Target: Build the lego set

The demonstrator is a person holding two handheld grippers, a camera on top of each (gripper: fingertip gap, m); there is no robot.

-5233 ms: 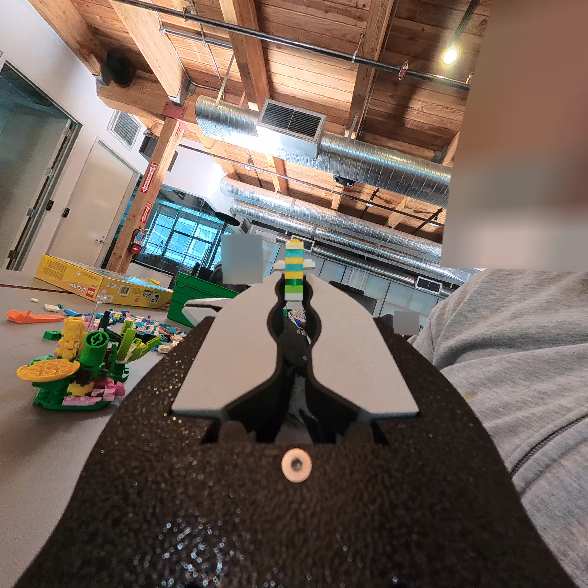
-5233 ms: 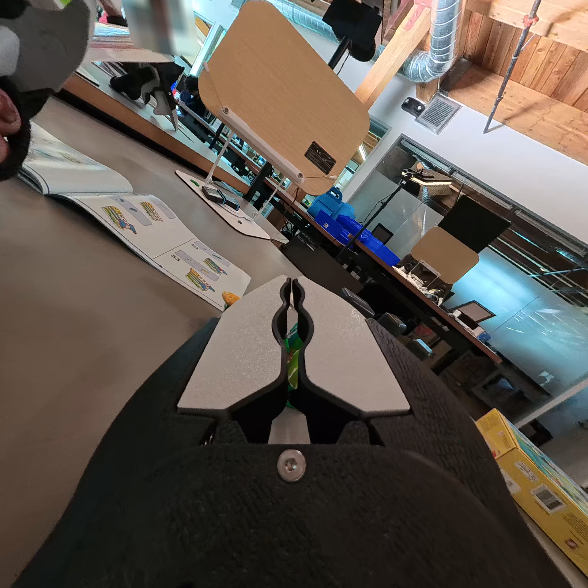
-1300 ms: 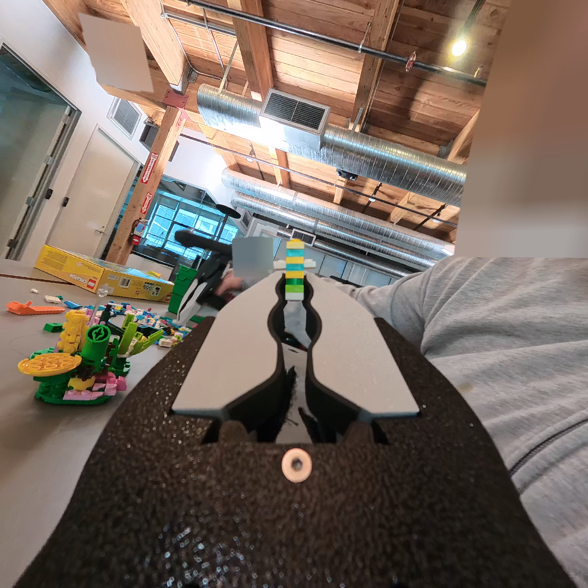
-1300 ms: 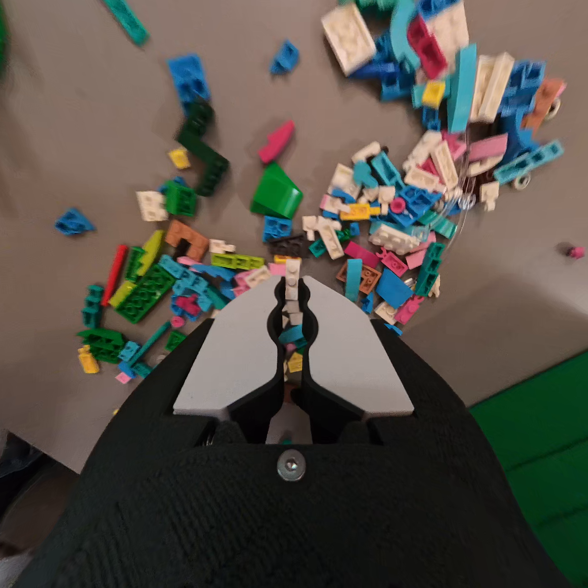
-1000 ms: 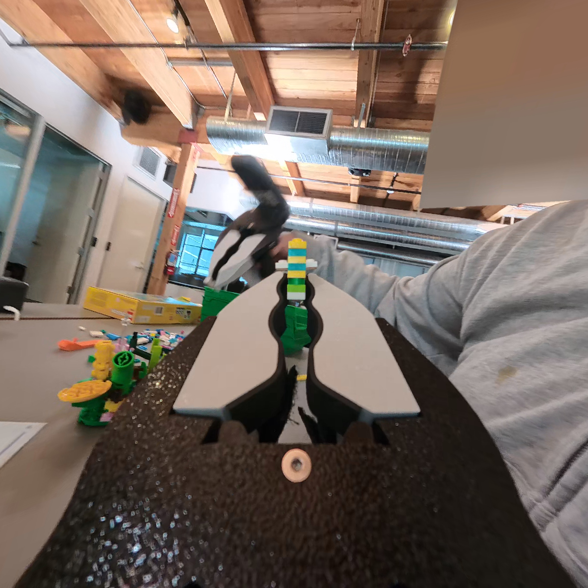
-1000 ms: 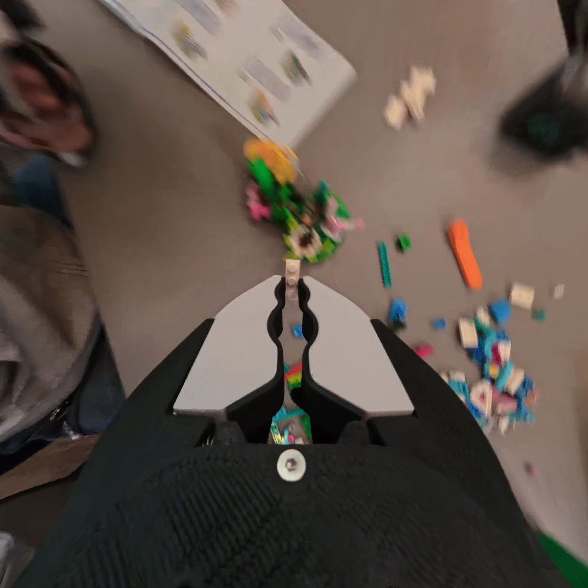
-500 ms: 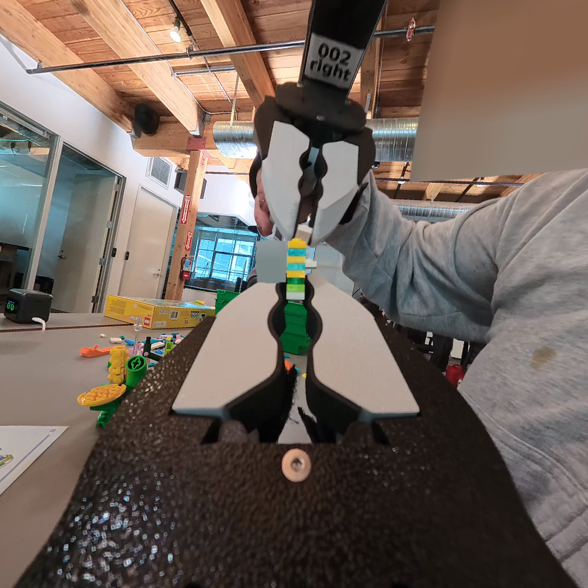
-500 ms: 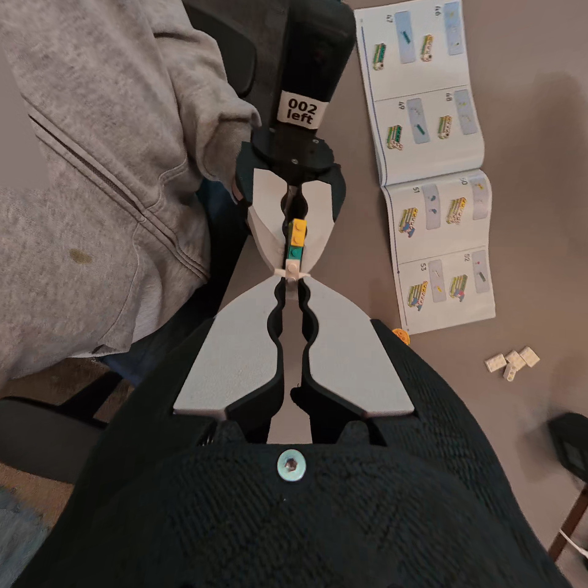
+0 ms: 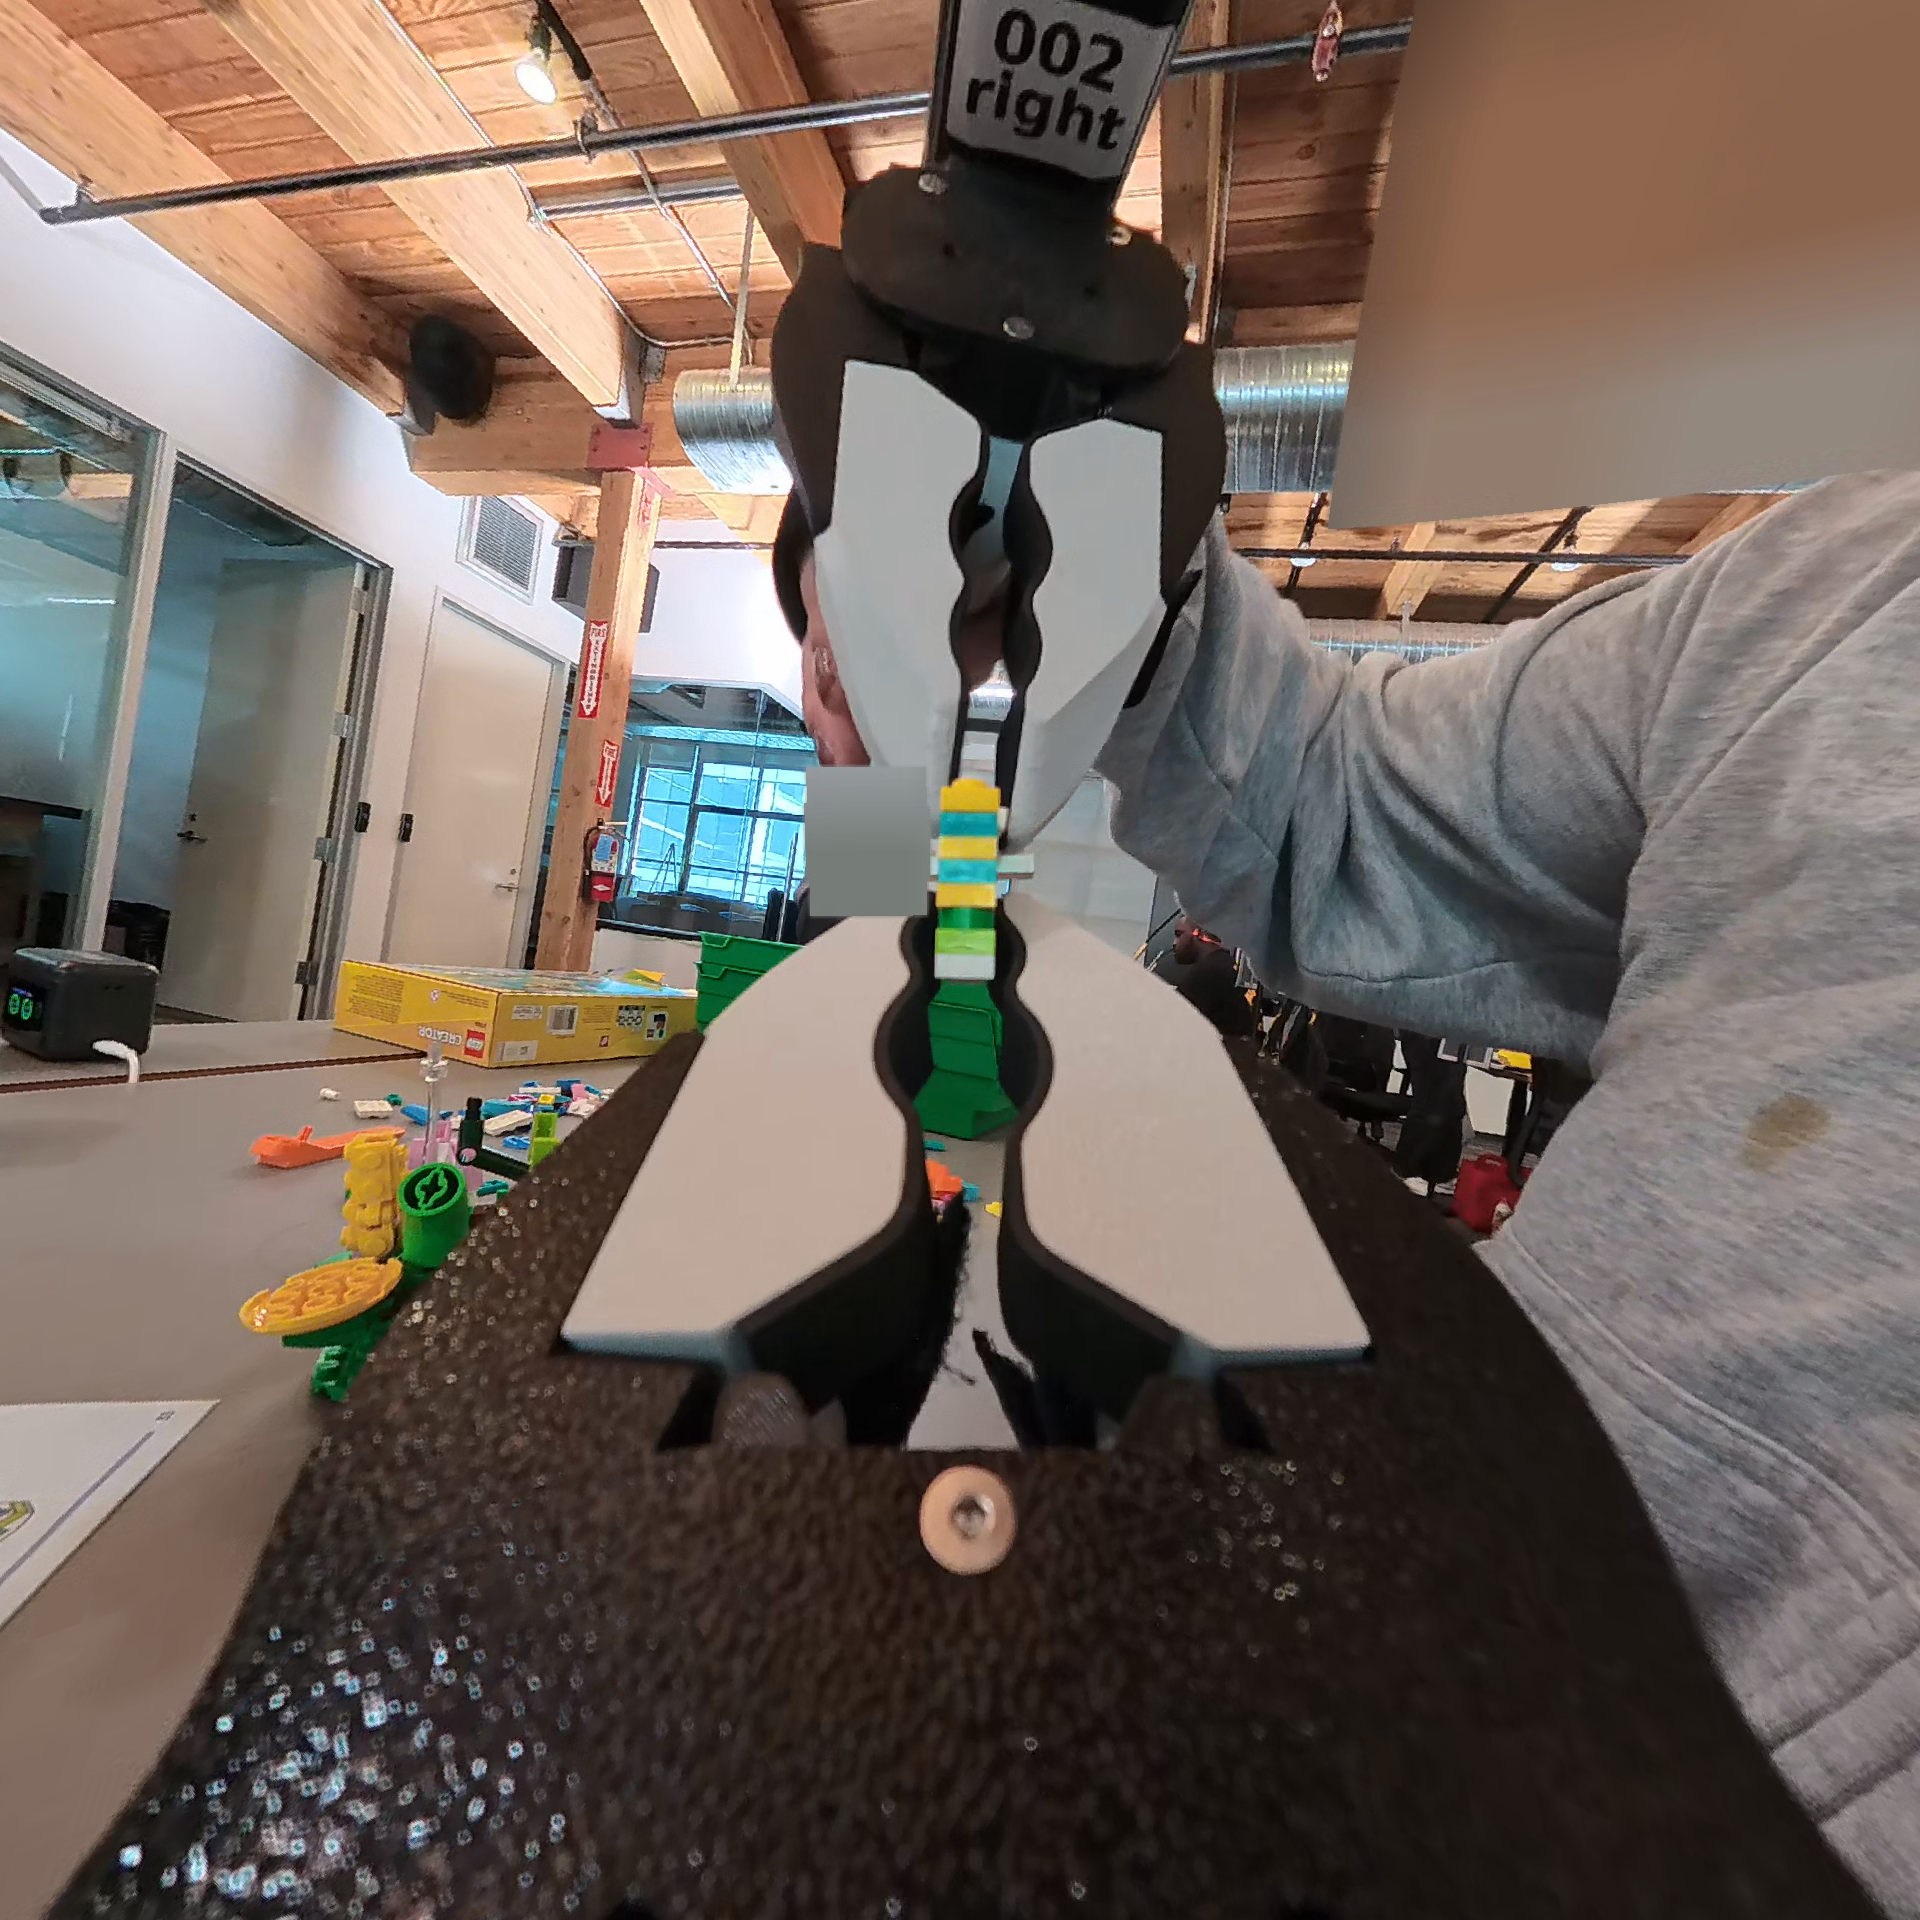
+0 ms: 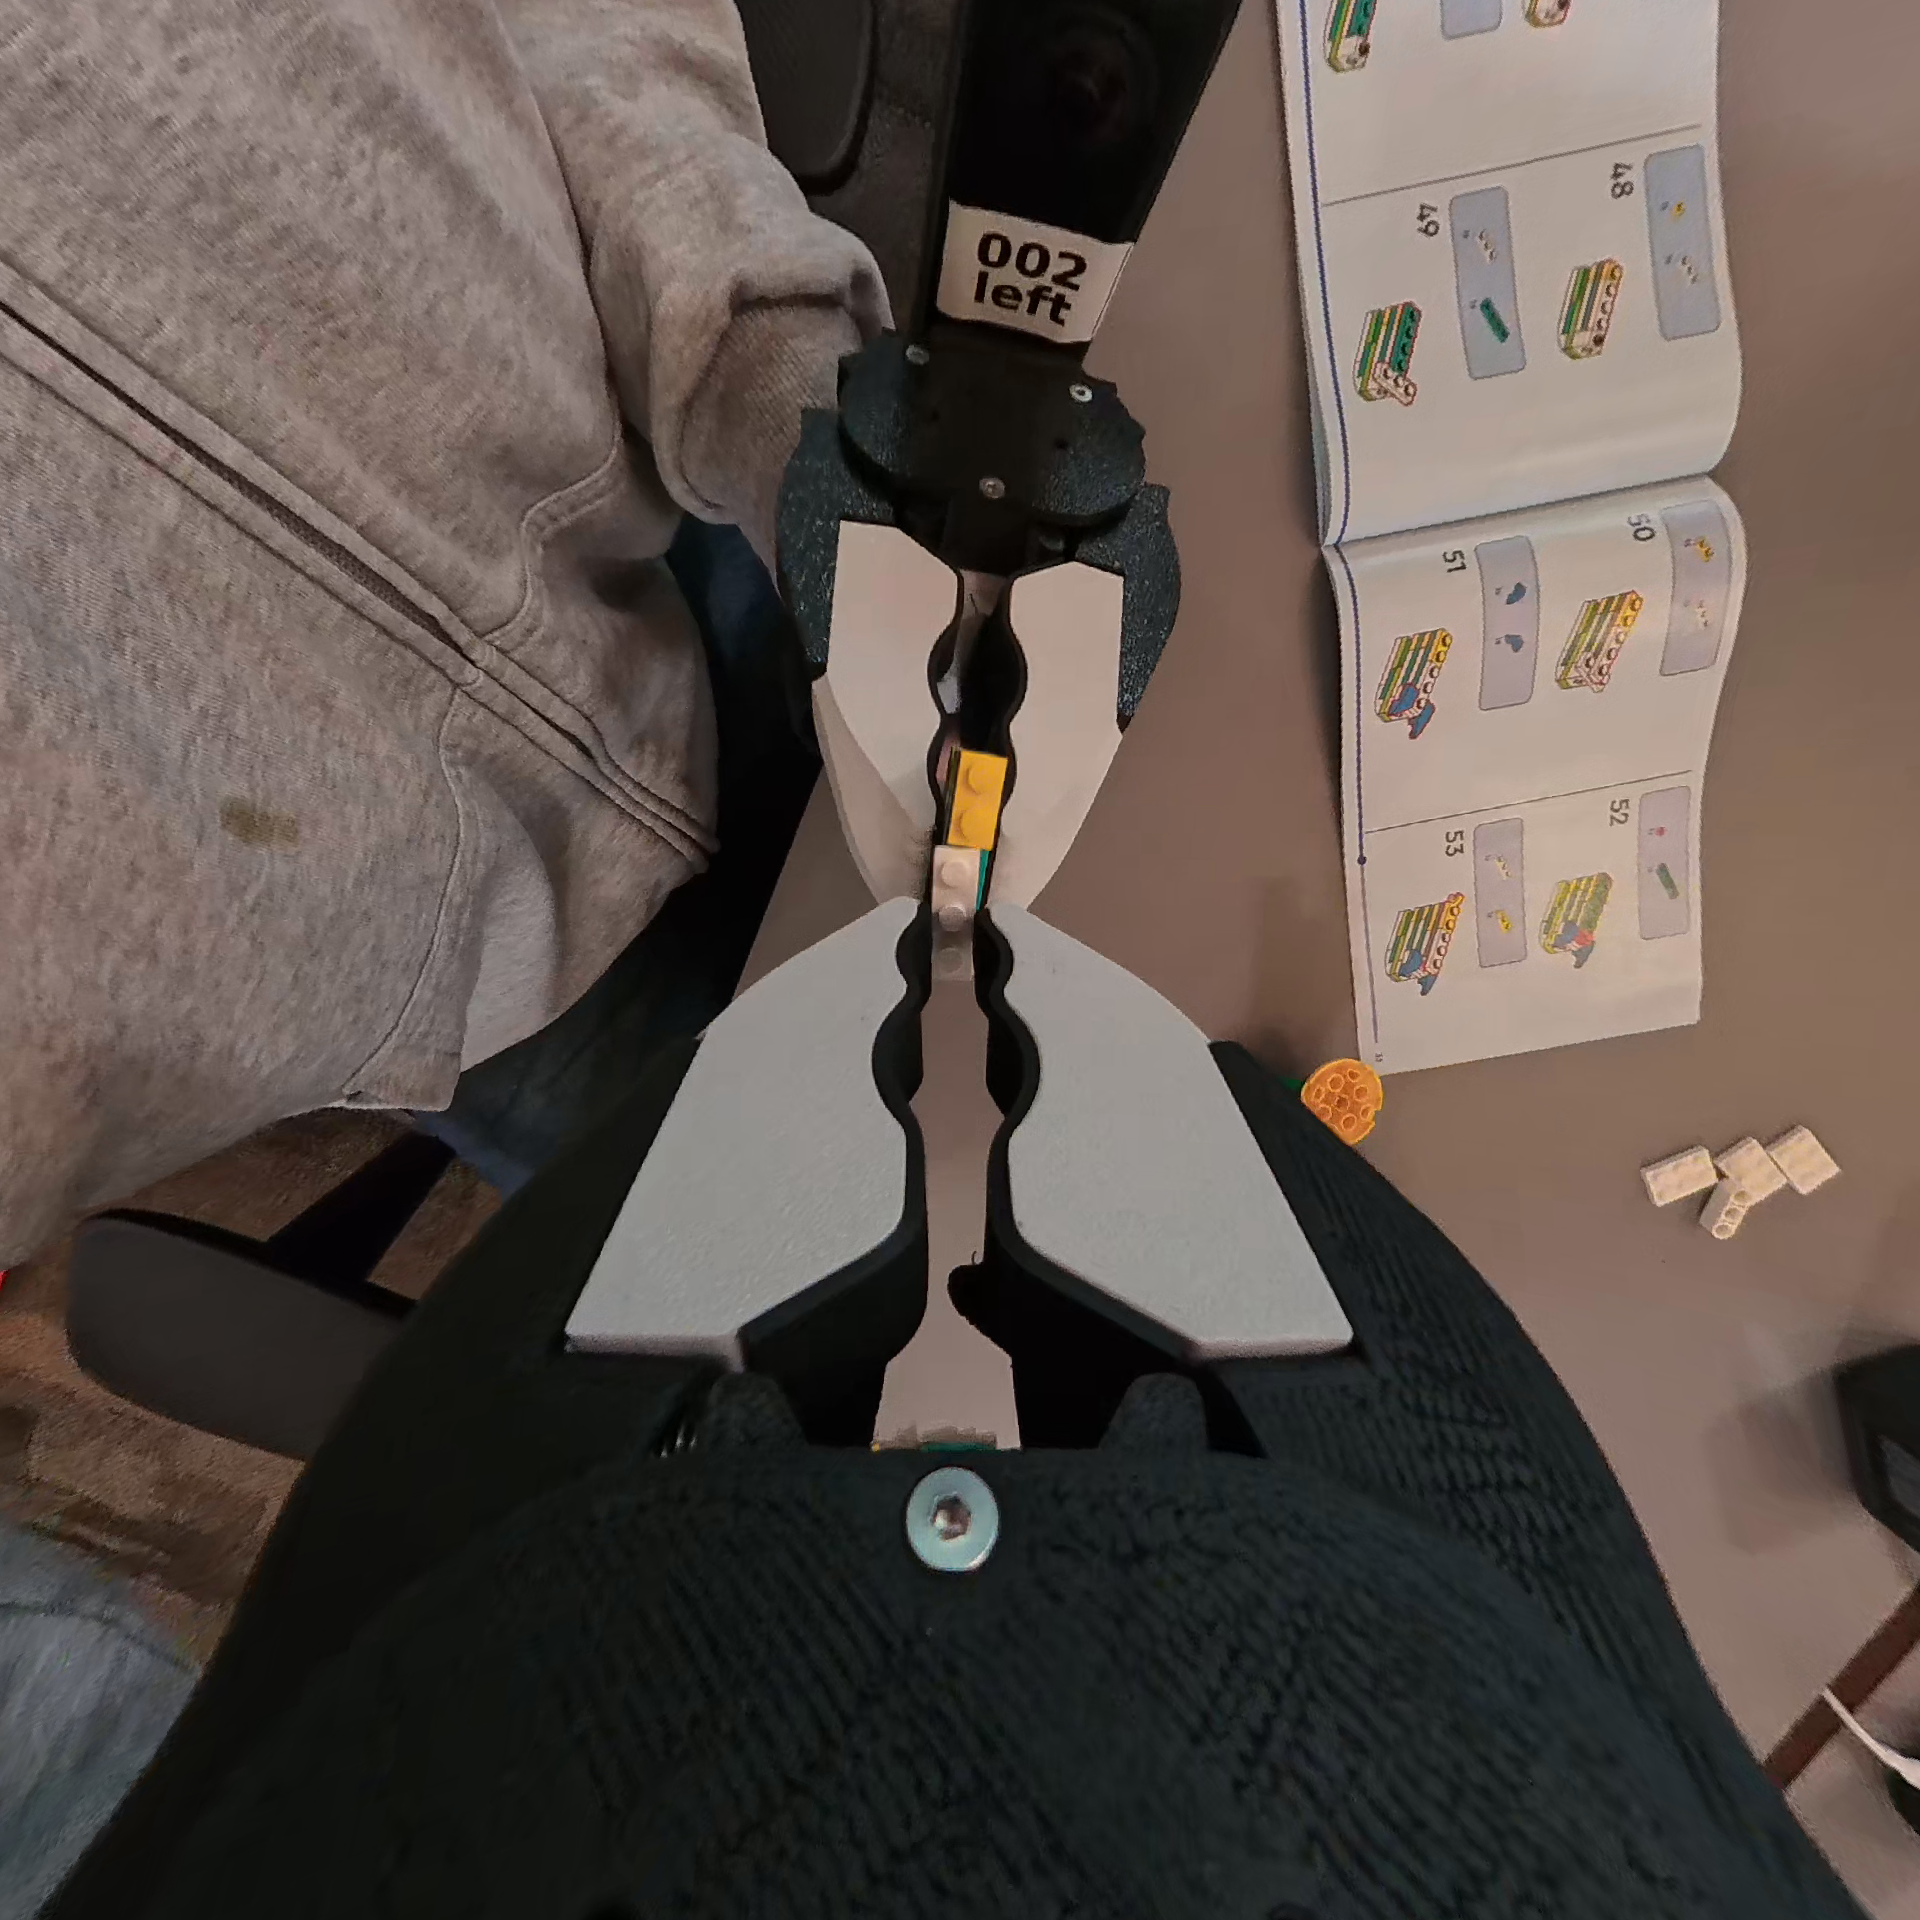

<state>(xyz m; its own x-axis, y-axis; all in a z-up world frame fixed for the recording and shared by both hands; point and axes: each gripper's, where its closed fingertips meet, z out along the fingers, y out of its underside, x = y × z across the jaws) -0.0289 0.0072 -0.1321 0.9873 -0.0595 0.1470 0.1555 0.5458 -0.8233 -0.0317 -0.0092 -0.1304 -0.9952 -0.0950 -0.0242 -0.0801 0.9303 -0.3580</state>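
Wooden beams and silver ducts run overhead, and below them a grey counter (image 9: 125,1195) carries loose bricks, a small green and yellow brick model (image 9: 395,1226), a yellow box (image 9: 499,1013) and an open instruction booklet (image 10: 1507,520). Above the counter's edge the two grippers meet tip to tip in mid-air. The left gripper (image 9: 966,940) points upward, its jaws clenched on the lower layers of a striped brick stack (image 9: 968,883) of yellow, teal, green and white, so the studded top stands clear and can be reached from above. The right gripper (image 10: 951,940) points down at it from overhead, jaws pinching a small white plate (image 10: 954,914) by its near end, the free end lying against the stack's top beside the yellow brick (image 10: 977,795). A person's grey sleeve (image 9: 1455,779) reaches up behind the right gripper, arm raised, while the left is held low and close to the body.
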